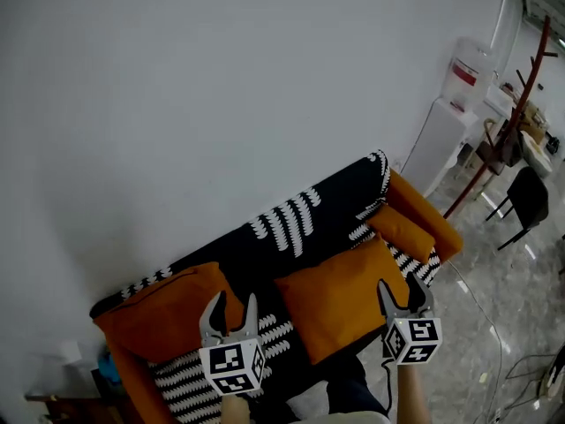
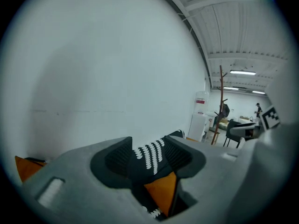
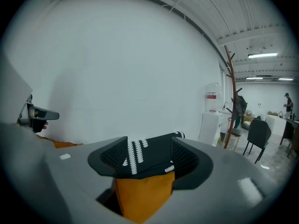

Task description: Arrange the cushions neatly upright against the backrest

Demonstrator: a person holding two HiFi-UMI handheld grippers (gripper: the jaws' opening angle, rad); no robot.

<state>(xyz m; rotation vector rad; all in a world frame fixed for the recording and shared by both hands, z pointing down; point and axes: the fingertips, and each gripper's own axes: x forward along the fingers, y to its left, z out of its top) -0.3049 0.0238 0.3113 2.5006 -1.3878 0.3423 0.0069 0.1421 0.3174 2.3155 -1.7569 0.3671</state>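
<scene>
I have both claws over the front of the sofa (image 1: 340, 203), which stands against a white wall (image 1: 194, 87) with a black-and-white throw (image 1: 287, 222) over its backrest.

The left gripper (image 1: 233, 303) (image 2: 149, 155) is released. Its jaws stand apart with nothing pressed between the pads, and through the gap I see only the throw and a slice of orange. It hovers above the sofa's seat, in the gap between two orange cushions.

The left cushion (image 1: 163, 312) sits at the sofa's left end, up against the backrest. The middle cushion (image 1: 340, 294) (image 3: 142, 195) is at the sofa's centre, set askew, with one corner toward the seat's front edge. I cannot tell whether it touches the backrest.

The right gripper (image 1: 399, 288) (image 3: 149, 155) is released too. Its jaws are spread at the middle cushion's right edge, and the orange fabric shows beyond them, not clamped.

A small cushion (image 1: 402, 230) lies at the sofa's right end, beside the orange arm (image 1: 424, 210).

Past that end of the sofa stand a water dispenser (image 1: 441, 140), a coat rack (image 1: 503, 126) and a dark chair (image 1: 528, 197).
</scene>
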